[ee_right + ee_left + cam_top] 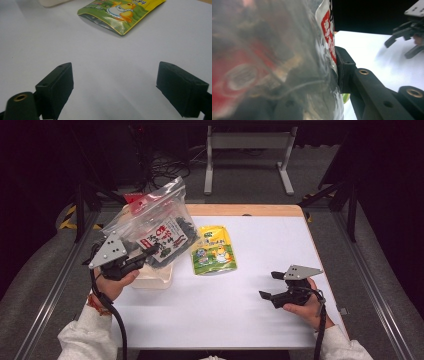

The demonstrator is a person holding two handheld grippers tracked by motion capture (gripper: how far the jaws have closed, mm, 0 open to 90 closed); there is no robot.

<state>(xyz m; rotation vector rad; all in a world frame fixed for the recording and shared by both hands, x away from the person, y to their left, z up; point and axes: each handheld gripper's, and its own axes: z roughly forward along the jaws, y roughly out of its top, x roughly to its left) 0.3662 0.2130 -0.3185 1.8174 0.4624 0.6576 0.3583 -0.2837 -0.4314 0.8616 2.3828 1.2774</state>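
My left gripper point(150, 252) is shut on a clear zip bag point(150, 220) of dark contents with a red-and-white label, held tilted above the table's left side. In the left gripper view the bag point(274, 62) lies against one black finger point(345, 70), and the other finger is hidden behind it. A yellow-green pouch point(214, 251) with a cartoon duck lies flat mid-table. Near the front right, my right gripper point(268, 285) stands open just over the white tabletop, nothing between its jaws point(115, 87); the pouch point(122, 12) lies ahead of it.
A white shallow container point(152, 277) sits on the table under the held bag. The white table point(225, 320) has a wooden far edge point(240, 210). Behind it on the floor stand a white frame point(247, 155) and loose cables point(165, 167).
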